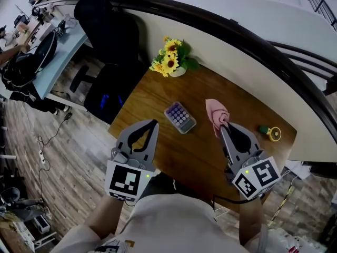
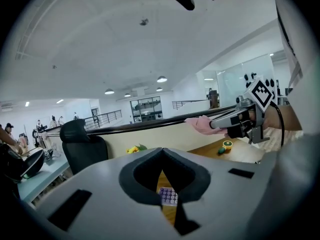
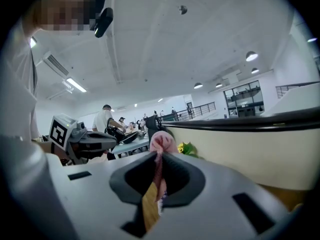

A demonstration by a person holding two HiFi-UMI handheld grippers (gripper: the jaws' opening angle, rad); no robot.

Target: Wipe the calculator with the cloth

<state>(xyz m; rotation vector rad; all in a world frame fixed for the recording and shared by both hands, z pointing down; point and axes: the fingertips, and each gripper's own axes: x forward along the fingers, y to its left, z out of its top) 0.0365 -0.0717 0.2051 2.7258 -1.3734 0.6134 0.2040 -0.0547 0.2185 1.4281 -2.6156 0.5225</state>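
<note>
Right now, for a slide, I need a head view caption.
Right gripper grips the pink cloth above the table, near the calculator; left gripper shut, empty.

Bright, even office light, wide-angle bend at the edges.
Round ceiling lamps (image 2: 161, 79) and a strip light (image 3: 76, 85) high above the wooden table (image 1: 205, 83) wash it softly: faint shadows, no glare. Both gripper views curve hard and end in black corners. Close to the lens, the left gripper (image 2: 162, 150), right gripper (image 3: 159, 156) and pink cloth (image 3: 161, 143) over the table look soft.
</note>
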